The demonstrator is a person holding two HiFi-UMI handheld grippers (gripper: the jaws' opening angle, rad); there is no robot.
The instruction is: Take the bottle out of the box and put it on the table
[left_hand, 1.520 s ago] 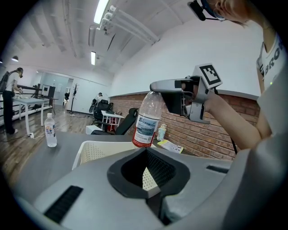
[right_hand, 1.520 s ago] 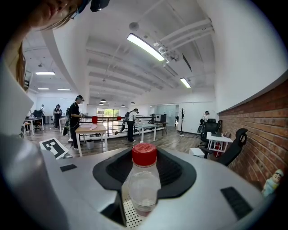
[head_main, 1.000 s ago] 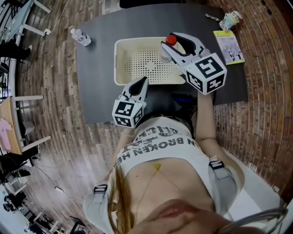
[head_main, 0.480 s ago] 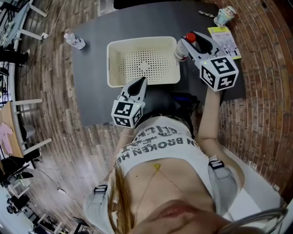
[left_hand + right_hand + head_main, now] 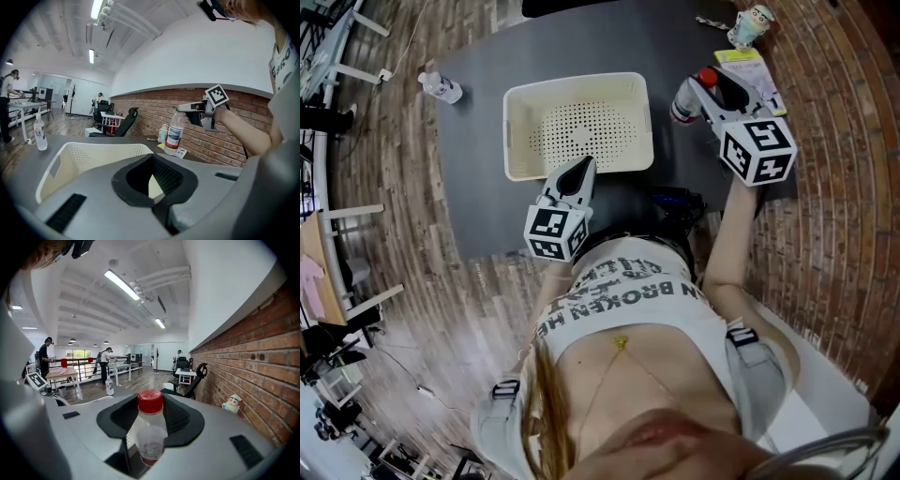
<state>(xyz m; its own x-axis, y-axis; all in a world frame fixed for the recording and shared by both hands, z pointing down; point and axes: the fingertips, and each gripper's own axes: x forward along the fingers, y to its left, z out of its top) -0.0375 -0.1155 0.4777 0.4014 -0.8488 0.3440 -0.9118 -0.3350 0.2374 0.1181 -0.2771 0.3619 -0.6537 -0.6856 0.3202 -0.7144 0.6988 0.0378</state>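
Pinched in the right gripper (image 5: 710,91), the red-capped clear plastic bottle (image 5: 684,101) was out of the cream perforated box (image 5: 517,103), over the dark table (image 5: 675,47), apparently not yet set down; the left gripper (image 5: 579,169) was closed, empty.

Clear bottle (image 5: 685,103) w/ red cap (image 5: 707,77), cream perforated box (image 5: 514,131), dk grey table (image 5: 478,169), yellow booklet (image 5: 739,58)

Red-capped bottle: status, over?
Right gripper shut on clear red-capped plastic bottle. Bottle out of cream perforated basket, over dark table. Left gripper shut, empty. Yellow booklet close by.
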